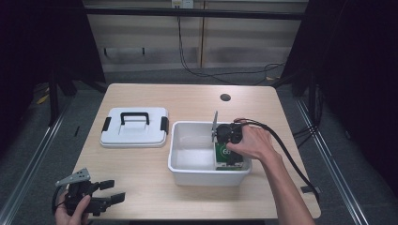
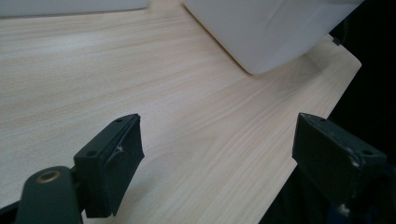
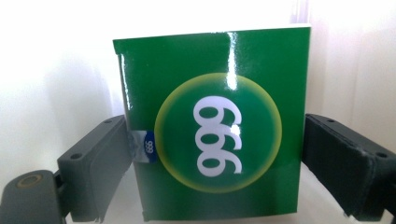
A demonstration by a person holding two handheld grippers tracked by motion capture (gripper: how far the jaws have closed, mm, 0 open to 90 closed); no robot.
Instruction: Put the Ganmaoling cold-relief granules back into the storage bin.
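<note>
Green box point(image 3: 212, 135): stands inside the white bin point(image 1: 187, 176), at its right end, printed with a yellow circle and white digits.
Right hand-held gripper point(image 3: 212, 154): jaws pressed against both sides of the box, gripping it.
Left hand-held gripper point(image 2: 217, 158): jaws spread wide, nothing between them, over the wooden surface point(image 2: 93, 79).
White lid point(image 1: 134, 126): left of the bin.

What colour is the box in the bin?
Green box, white 999 on a yellow-ringed circle; clearest in the right gripper view.

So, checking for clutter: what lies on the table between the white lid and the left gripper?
Nothing: in the high view, bare table separates the white lid from the left gripper.
</note>
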